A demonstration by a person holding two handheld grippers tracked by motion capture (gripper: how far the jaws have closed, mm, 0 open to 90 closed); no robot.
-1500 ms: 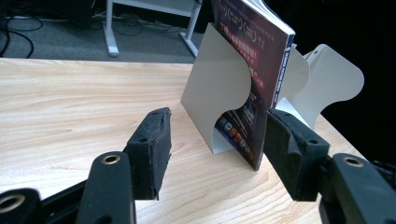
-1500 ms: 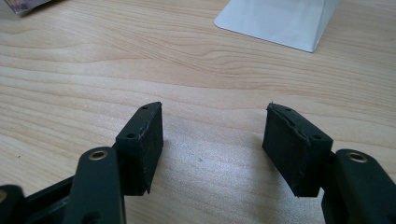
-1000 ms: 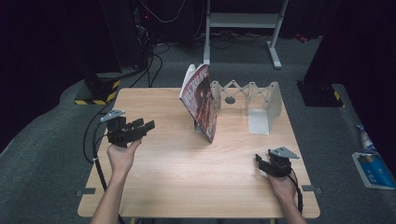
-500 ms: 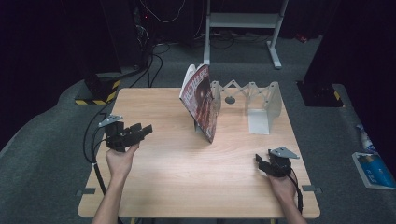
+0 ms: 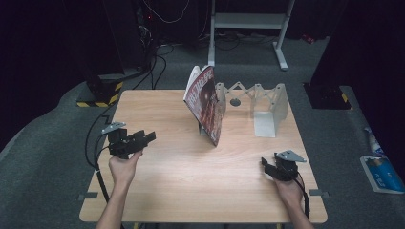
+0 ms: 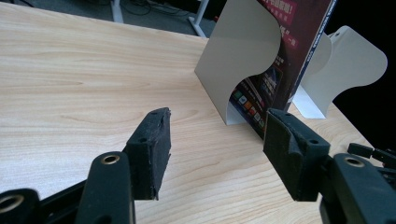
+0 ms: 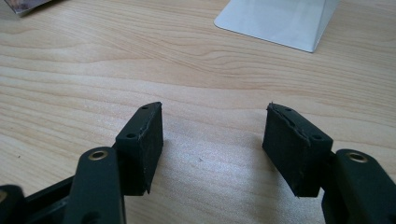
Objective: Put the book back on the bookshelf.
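1. At upper centre of the high view, leaned a magazine [image 5: 206,104] steeply against one plate of an expanding white bookend rack [image 5: 258,102]; looked ready to slide or topple at a careless nudge.
2. Left of centre, hovered the left gripper [image 5: 143,138], jaws released, empty, aimed toward the magazine; risked pushing it over if driven in too fast.
3. Lower right, rested the right gripper [image 5: 268,167] near the table [image 5: 167,191] edge, jaws apart, grasping nothing; too far off to steady the rack.

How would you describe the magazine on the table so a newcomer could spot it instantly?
Start at the wooden table and look to its far middle. There a white expanding rack stands, and the magazine leans upright at its left end. Its dark red glossy cover sets it apart from the plain white dividers.
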